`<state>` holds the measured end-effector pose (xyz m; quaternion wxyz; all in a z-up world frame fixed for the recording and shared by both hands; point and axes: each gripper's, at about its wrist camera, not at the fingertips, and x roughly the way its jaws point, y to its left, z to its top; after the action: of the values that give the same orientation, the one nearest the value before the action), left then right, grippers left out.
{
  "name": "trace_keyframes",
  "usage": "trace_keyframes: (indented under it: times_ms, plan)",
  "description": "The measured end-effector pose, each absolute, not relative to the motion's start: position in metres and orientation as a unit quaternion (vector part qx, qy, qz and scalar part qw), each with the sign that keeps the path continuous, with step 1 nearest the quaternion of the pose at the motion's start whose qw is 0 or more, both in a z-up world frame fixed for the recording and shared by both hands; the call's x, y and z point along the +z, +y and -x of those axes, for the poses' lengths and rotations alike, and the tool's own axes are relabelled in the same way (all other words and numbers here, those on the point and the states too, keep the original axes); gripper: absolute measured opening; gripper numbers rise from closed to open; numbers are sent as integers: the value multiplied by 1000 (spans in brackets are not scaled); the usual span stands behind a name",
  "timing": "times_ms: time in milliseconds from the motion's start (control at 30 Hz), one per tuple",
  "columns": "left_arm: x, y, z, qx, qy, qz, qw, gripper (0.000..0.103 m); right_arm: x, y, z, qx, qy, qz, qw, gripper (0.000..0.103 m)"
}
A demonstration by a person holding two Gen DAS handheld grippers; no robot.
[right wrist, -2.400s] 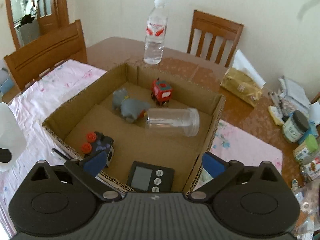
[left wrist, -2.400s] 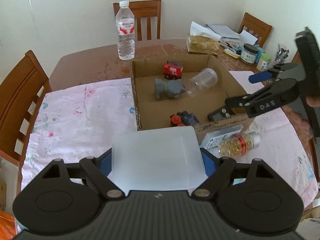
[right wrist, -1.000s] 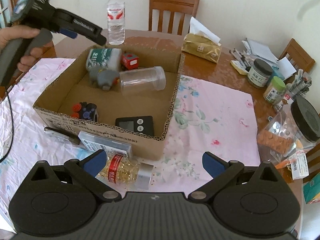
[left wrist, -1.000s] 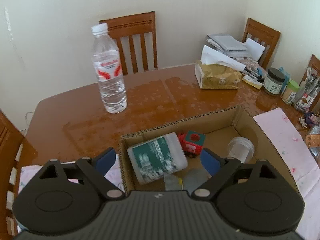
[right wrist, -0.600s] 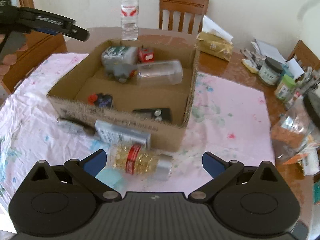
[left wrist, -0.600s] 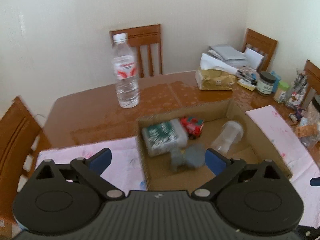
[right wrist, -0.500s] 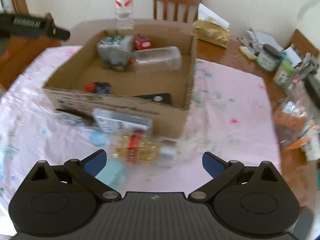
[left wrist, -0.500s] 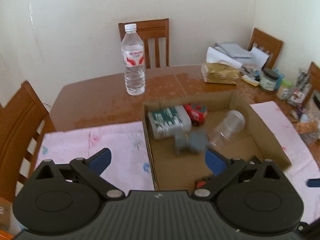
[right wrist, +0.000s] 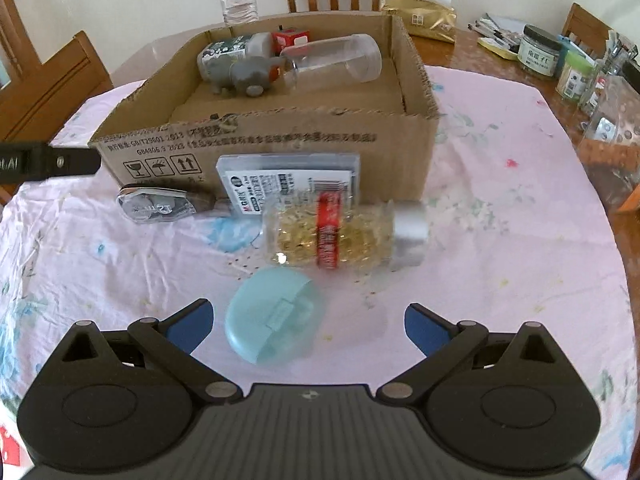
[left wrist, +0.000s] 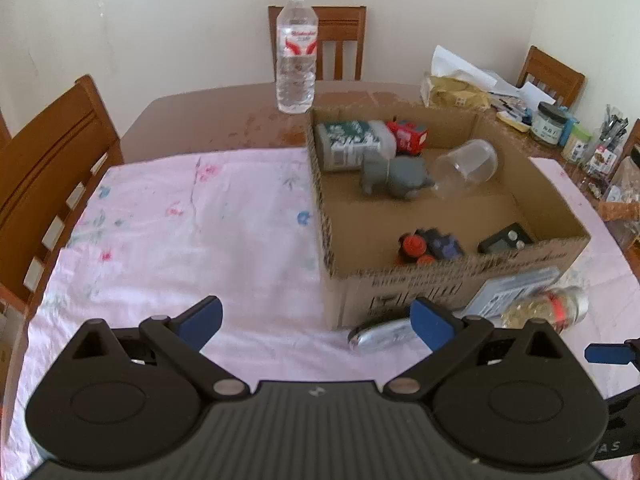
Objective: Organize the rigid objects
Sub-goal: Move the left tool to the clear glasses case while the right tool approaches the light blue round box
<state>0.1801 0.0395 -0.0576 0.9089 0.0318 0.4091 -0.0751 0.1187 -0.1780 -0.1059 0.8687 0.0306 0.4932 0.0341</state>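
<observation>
Nearest the right wrist camera, the right gripper (right wrist: pixel 306 326) hangs with jaws spread wide and empty above a pink floral tablecloth (right wrist: pixel 500 216); a pale blue round case (right wrist: pixel 276 316) lies between the fingertips' line and the camera. Just beyond it lies a clear bottle of golden capsules (right wrist: pixel 344 234) with a red band and a silver cap, on its side. Touching the bottle's far side is a flat clear plastic case (right wrist: pixel 288 182), which leans against the front wall of the cardboard box (right wrist: pixel 256 146). A silver nail clipper (right wrist: pixel 160 206) lies left of the case, near the box wall. Similarly, the left gripper (left wrist: pixel 316 320) is wide and empty over the cloth, left of the box corner. Inside the box are a toy car with red wheels (left wrist: pixel 428 246) and a black digital timer (left wrist: pixel 506 238) near the front wall; farther back, a grey toy elephant (left wrist: pixel 394 178), a clear empty jar (left wrist: pixel 466 168) on its side, a white bottle with green label (left wrist: pixel 352 144) and a red toy train (left wrist: pixel 408 136). Behind the box a water bottle (left wrist: pixel 296 50) stands upright on the bare wooden table (left wrist: pixel 208 120), before a chair (left wrist: pixel 340 40).
</observation>
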Motion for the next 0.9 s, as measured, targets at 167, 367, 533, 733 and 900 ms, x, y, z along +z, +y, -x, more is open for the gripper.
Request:
trace_keyframes:
  times_ms: [167,367,533,733,900]
  plan:
    - [-68,38,-174,-91,415,-41,904,100,-116,-163,-123,-2,480,-26,877,103]
    - [-75,29,-170,-106,417,-48,902,100,-129,-163,-122,-39,475,-6,879,103]
    - [-78,22,-177,-107,415,-50,902,100,-129,-179,-112,-14,468,6,883,103]
    - [-88,11,-191,-101,426,-28,899,100,-130,-184,-107,-9,466,8,885,103]
    - [-101,-8,-192,-99,433,-25,895,100,-130,-185,-103,-6,460,11,888,103]
